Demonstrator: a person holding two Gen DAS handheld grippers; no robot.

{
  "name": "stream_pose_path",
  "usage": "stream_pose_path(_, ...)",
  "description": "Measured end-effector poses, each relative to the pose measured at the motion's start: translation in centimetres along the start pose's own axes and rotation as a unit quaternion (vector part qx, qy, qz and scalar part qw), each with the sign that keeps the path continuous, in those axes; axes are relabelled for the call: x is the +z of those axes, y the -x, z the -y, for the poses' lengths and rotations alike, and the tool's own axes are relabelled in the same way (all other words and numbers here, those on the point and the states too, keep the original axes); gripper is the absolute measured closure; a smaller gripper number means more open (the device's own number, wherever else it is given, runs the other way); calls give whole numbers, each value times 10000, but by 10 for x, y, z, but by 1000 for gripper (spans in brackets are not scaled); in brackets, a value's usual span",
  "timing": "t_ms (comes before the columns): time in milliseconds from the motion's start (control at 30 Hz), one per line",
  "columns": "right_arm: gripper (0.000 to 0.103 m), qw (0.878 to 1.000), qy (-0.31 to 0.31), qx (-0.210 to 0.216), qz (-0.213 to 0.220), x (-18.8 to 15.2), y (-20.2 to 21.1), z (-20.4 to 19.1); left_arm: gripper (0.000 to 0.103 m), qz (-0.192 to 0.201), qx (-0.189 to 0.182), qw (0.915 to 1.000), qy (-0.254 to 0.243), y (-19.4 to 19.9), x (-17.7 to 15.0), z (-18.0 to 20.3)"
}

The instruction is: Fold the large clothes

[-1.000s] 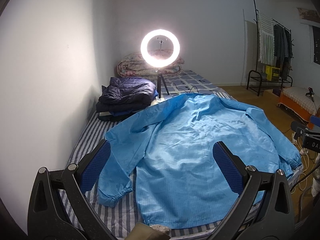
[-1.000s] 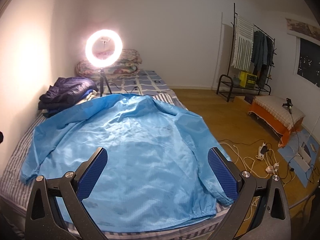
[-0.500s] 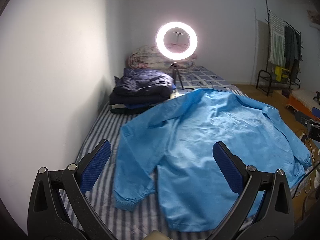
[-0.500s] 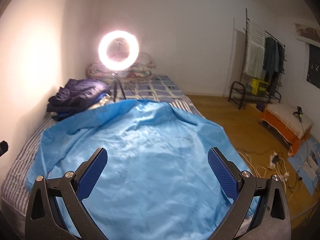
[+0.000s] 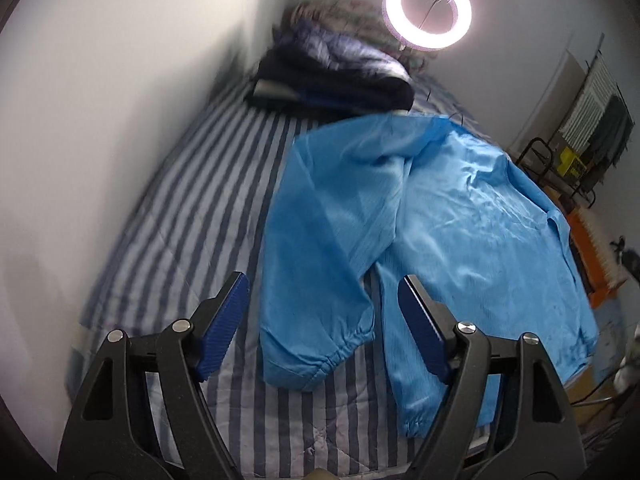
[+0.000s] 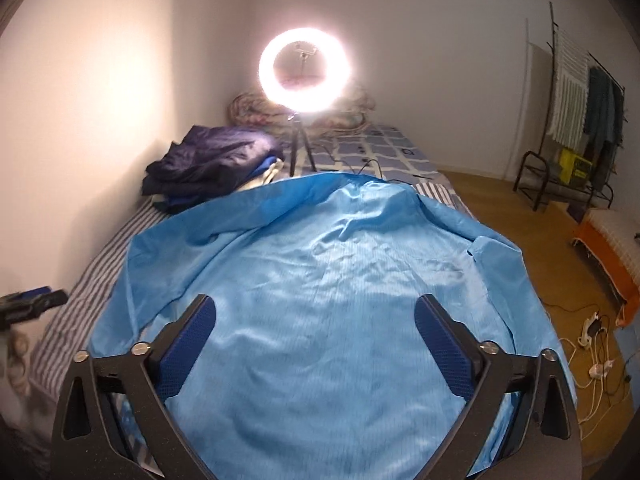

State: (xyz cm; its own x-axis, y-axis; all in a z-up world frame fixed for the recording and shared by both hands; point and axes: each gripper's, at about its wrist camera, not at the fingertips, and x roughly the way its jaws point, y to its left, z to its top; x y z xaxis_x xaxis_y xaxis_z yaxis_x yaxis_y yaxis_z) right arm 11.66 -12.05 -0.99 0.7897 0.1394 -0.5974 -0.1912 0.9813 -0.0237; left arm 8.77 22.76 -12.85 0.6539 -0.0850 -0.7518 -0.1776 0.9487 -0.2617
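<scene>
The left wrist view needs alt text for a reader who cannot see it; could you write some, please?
A blue jacket lies spread on a striped bed, one sleeve pointing toward the open left gripper. Dark clothes and a lit ring light sit beyond.

The dark folded clothes (image 5: 332, 76) are appearing blurred in the left wrist view. The right gripper (image 6: 314, 344) is covering the blue jacket (image 6: 320, 280) hem (lower edge is running out of frame).

place: home bedroom | cues: striped bed (image 5: 208, 216), clothes rack (image 6: 576, 120), folded quilt (image 6: 256, 108)
</scene>
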Motion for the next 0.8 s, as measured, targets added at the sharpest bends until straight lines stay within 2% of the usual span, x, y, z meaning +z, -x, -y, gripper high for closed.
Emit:
stream_pose_path(233,28,9992,-35,179,-354,-17,-8,10,23,-490,-259,9975,-435,-34,-8,42)
stream_pose_path(300,34,9987,-51,179,-469,-20,-12,11,23,-605,-51,9968,-522,-52,-6,53)
stream_pose_path(467,34,9986,5,228,-481,-21,-12,10,24,-745,696,9929,-610,-97,4,55)
stream_pose_path(500,34,9987,45,220,-460,-22,-11,9,34,-763,777,9924,-573,-104,6,50)
stream_pose_path(533,34,9987,78,205,-458,-22,-12,8,55,-807,829,9918,-545,-109,7,46)
stream_pose_path(567,34,9987,94,204,-466,-23,-13,9,66,-898,878,9909,-491,-116,7,41)
stream_pose_path(600,34,9985,100,211,-494,-24,-15,9,86,-980,825,9910,-402,-121,7,33)
stream_pose_path(633,34,9983,102,217,-529,-25,-17,9,97,-1037,738,9914,-313,-125,8,27)
stream_pose_path(733,35,9979,152,194,-601,-28,-23,8,102,-993,540,9935,-113,-124,7,15)
stream_pose_path(800,40,9977,205,190,-622,-29,-24,5,103,-842,400,9956,-94,-114,8,14)
